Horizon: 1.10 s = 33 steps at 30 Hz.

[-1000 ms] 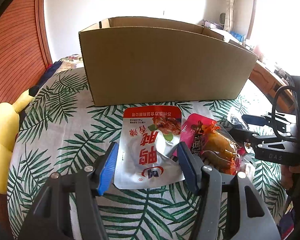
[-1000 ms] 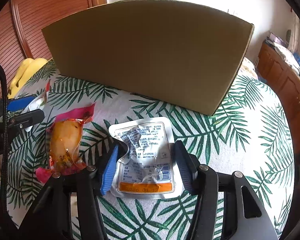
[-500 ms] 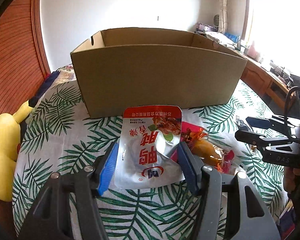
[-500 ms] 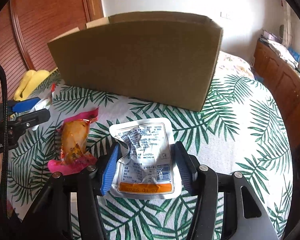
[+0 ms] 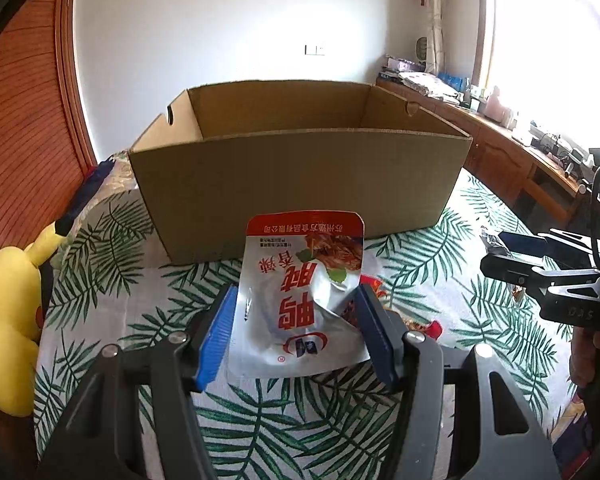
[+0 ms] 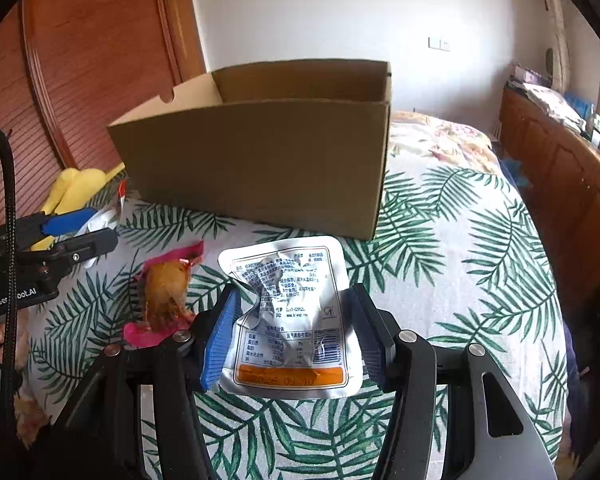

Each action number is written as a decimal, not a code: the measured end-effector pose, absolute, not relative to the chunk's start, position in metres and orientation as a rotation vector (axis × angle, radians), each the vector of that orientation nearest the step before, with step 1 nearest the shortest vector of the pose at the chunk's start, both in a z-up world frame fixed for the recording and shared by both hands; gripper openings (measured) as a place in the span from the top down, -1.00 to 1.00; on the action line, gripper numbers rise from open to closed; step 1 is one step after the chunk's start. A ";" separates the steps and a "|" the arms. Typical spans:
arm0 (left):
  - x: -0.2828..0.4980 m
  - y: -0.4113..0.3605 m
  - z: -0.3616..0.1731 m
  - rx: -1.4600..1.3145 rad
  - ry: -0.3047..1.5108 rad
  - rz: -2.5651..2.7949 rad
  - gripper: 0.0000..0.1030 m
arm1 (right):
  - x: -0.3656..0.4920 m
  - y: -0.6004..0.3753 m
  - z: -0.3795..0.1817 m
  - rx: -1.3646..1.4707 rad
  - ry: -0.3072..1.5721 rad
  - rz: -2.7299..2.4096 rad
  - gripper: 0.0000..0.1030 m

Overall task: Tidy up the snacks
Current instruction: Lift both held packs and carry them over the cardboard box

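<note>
Both pouches have come up off the palm-leaf cloth (image 5: 100, 280) in the last second; a moment ago the box (image 5: 300, 184) showed only its front wall, and now both cameras look over the rim into its interior, so I judge the lift is done and the carry to the box is what remains. The left hand-held gripper (image 5: 296, 332) is closed on the red pouch (image 5: 304, 292), low centre of its frame, just in front of the box wall; the right hand-held gripper (image 6: 290, 332) is closed on the silver pouch (image 6: 288, 312), low centre of its own frame, nearer the box's right corner. The left view alone shows the yellow plush (image 5: 8, 320) at the left edge, the window and sideboard at upper right, and the right hand-held gripper at the right edge; the chicken pack is mostly hidden behind the red pouch there. The right view alone shows that chicken pack (image 6: 164, 296) lying plainly on the cloth at lower left, not picked up, and the bedspread beyond the box; neither view shows the box floor.
</note>
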<state>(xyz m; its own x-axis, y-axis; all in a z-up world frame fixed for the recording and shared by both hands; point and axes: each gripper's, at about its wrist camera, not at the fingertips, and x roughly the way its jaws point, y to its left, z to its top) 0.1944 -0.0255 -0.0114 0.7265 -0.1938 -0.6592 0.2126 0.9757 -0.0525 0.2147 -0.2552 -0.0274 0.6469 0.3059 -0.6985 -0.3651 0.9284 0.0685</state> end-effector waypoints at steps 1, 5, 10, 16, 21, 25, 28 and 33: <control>0.195 -0.026 -0.008 0.029 0.717 -0.226 -0.15 | 0.215 -0.255 -0.025 -0.079 0.774 0.383 -0.09; 0.200 -0.029 0.004 0.039 0.689 -0.230 -0.15 | 0.218 -0.254 -0.011 -0.087 0.742 0.386 -0.10; 0.208 -0.034 0.024 0.058 0.643 -0.236 -0.15 | 0.227 -0.248 0.013 -0.103 0.689 0.395 -0.10; 0.224 -0.039 0.046 0.077 0.592 -0.244 -0.15 | 0.242 -0.241 0.037 -0.125 0.631 0.403 -0.10; 0.243 -0.043 0.059 0.095 0.559 -0.249 -0.15 | 0.260 -0.234 0.051 -0.134 0.600 0.412 -0.10; 0.259 -0.045 0.066 0.106 0.540 -0.249 -0.15 | 0.276 -0.227 0.058 -0.143 0.584 0.422 -0.10; 0.273 -0.044 0.068 0.104 0.535 -0.247 -0.15 | 0.289 -0.222 0.061 -0.147 0.576 0.428 -0.10; 0.299 -0.038 0.065 0.085 0.547 -0.238 -0.15 | 0.308 -0.216 0.060 -0.136 0.573 0.442 -0.10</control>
